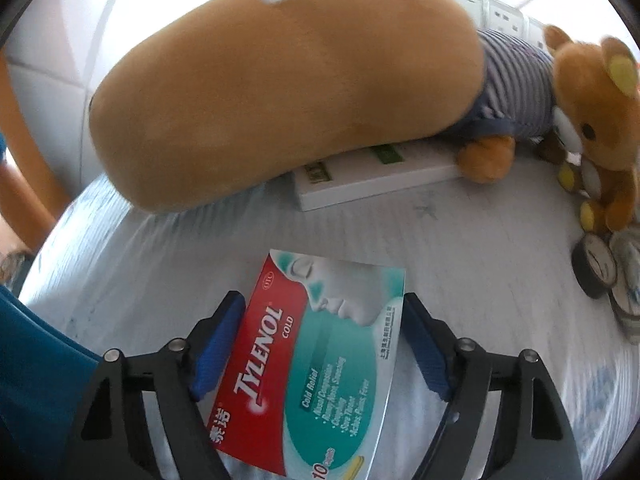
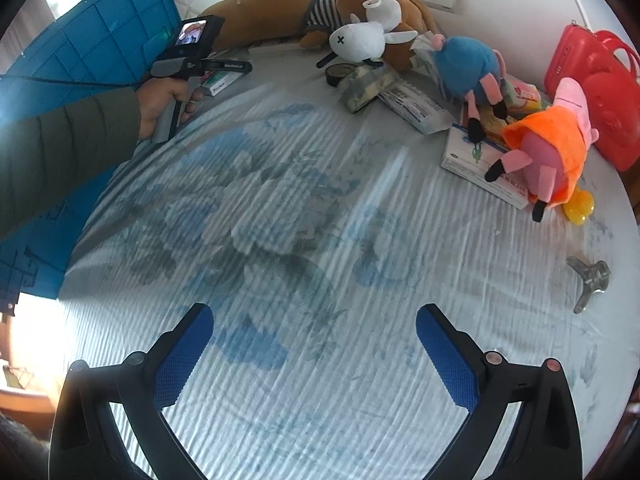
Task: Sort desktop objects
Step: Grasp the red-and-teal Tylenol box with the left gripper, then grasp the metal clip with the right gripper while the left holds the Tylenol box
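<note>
A red and teal Tylenol Cold box (image 1: 316, 364) lies lengthwise between the blue pads of my left gripper (image 1: 322, 298). Both pads press its long edges, so the gripper is shut on it just above the striped cloth. From the right wrist view the same box (image 2: 218, 82) shows at the far left, under a person's hand (image 2: 164, 100) on the gripper's handle. My right gripper (image 2: 315, 312) hangs open over the blue-flowered cloth (image 2: 280, 220), with nothing between its fingers.
Ahead of the left gripper a big brown plush (image 1: 280, 92) rests on a flat white box (image 1: 380, 176), with a bear plush (image 1: 592, 112) and tape rolls (image 1: 596, 268) to the right. A blue crate (image 2: 100, 40) stands far left. Pig plushes (image 2: 548, 152), medicine boxes (image 2: 412, 108), a red bag (image 2: 596, 92) and a key (image 2: 592, 280) crowd the right.
</note>
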